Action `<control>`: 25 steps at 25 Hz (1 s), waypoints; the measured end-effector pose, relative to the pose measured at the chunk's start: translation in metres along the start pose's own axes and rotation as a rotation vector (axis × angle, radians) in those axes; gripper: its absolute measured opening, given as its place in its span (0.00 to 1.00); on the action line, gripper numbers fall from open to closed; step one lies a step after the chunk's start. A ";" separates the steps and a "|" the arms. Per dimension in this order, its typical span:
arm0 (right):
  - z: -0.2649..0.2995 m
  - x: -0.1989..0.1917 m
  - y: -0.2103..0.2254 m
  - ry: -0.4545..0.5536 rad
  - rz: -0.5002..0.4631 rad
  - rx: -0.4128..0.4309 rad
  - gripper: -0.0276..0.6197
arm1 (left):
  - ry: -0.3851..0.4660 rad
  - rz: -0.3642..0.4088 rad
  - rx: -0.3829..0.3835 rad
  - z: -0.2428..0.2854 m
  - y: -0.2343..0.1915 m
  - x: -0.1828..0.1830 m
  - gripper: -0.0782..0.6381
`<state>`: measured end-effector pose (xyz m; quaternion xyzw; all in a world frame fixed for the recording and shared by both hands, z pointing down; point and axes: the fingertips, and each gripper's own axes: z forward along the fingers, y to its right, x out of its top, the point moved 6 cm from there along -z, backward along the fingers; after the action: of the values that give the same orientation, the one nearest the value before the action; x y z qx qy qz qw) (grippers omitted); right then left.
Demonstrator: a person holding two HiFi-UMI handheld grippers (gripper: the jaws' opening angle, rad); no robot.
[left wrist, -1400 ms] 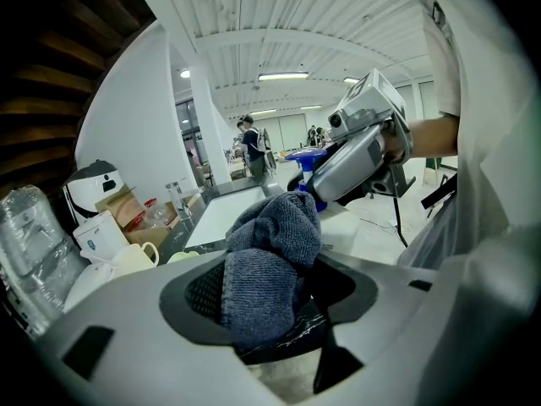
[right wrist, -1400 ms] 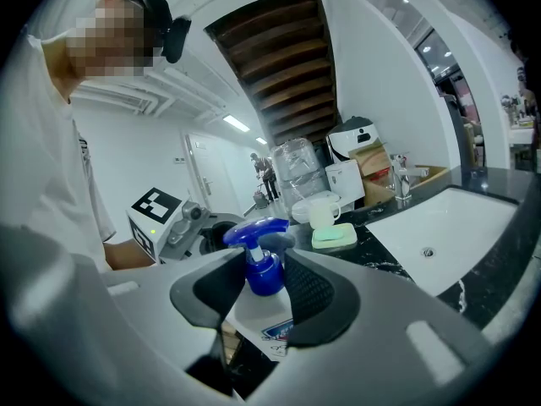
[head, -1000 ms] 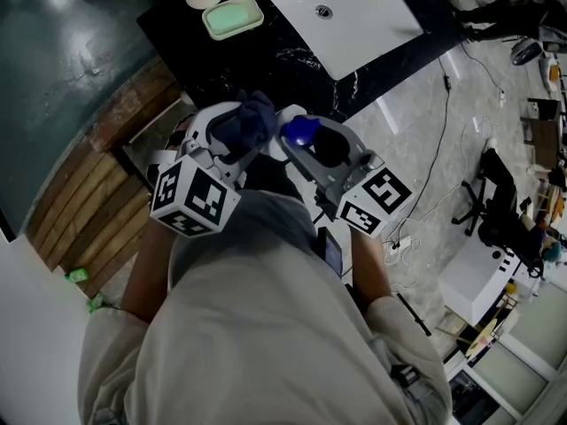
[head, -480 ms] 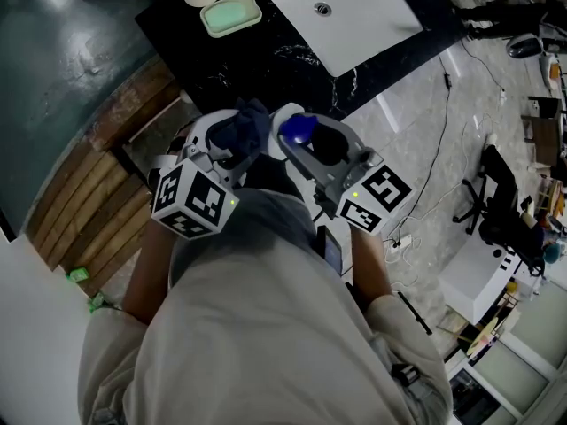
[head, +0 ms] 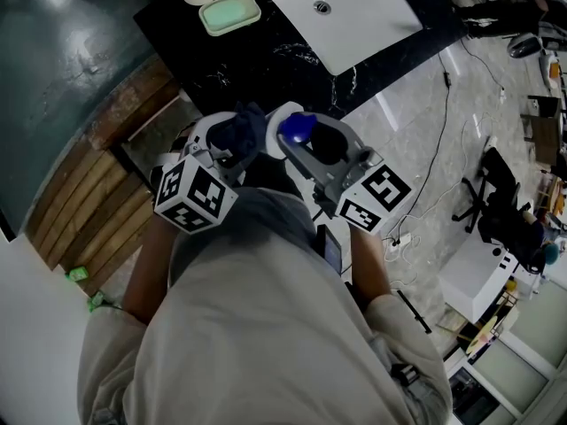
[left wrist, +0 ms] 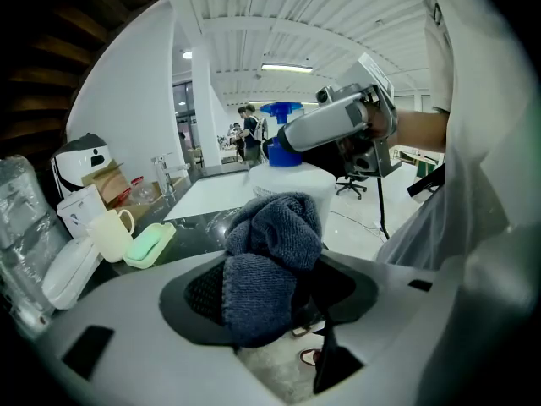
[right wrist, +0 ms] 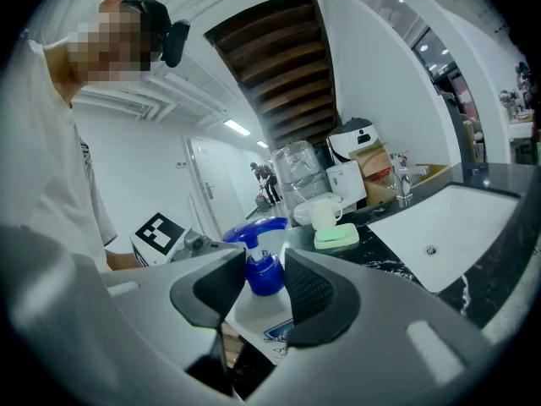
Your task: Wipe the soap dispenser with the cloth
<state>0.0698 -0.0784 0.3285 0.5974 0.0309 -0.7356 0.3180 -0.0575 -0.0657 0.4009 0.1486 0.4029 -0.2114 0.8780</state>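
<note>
Soap dispenser (head: pixel 297 129) stays gripped — cloth (head: pixel 239 132) has edged lower beside it.

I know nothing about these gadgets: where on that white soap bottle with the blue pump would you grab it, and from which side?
Grip the white plastic soap dispenser across its upper body, just under the blue pump collar, coming in level from the side, as the right tool does. The round body offers two opposite walls; the overhanging spout would probably give no firm hold.
</note>
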 end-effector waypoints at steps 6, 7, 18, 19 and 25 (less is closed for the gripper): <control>0.000 0.000 0.000 0.001 0.002 -0.001 0.26 | -0.016 -0.011 -0.011 0.005 0.002 -0.006 0.46; 0.000 0.000 0.000 0.002 0.002 -0.002 0.26 | -0.017 -0.014 -0.013 0.006 0.002 -0.007 0.46; 0.000 0.000 0.000 0.002 0.004 -0.006 0.26 | -0.064 -0.022 -0.037 0.021 0.005 -0.023 0.46; 0.000 0.000 0.000 0.002 0.004 -0.006 0.26 | -0.072 -0.022 -0.040 0.022 0.006 -0.025 0.46; 0.000 -0.001 0.000 0.001 0.004 -0.007 0.26 | -0.098 -0.031 -0.056 0.031 0.011 -0.037 0.46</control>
<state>0.0699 -0.0781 0.3290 0.5965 0.0323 -0.7347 0.3215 -0.0539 -0.0606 0.4501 0.1072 0.3674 -0.2206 0.8972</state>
